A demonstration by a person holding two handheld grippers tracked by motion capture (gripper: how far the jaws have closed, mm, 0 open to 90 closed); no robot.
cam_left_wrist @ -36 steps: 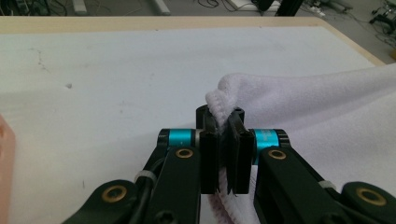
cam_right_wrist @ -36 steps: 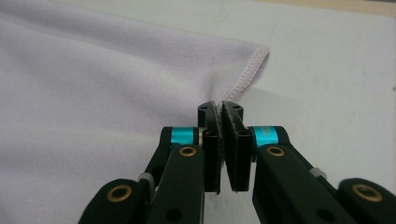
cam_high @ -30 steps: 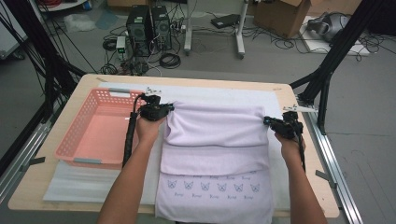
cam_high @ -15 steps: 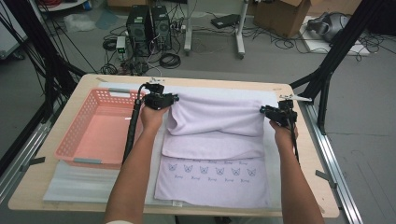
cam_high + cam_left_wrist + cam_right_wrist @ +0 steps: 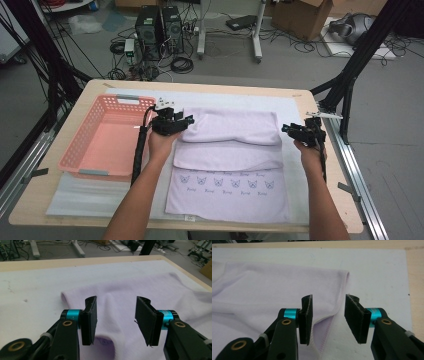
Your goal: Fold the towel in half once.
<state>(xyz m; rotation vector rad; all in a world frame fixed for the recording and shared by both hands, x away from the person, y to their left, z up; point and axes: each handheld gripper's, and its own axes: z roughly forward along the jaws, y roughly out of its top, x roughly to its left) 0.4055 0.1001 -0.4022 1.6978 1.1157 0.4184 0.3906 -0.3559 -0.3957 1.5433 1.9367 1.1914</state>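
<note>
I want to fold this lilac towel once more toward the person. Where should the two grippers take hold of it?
Probably at the two far corners of the folded towel. The left gripper and right gripper, jaws just opened and gripping nothing, already sit beside them. Come in from the outer sides, level with the table: the doubled edge lies flat, and the right gripper view shows a stitched hem giving a firm bite.

Both my forearms come in from the bottom of the high view, stretched forward with a gripper in each hand. My left gripper (image 5: 186, 121) sits a bit farther out than my right gripper (image 5: 286, 129), and they point inward at each other. Jaws on both have just been opening and now stand parted, pads (image 5: 90, 320) not pressing on anything.
</note>
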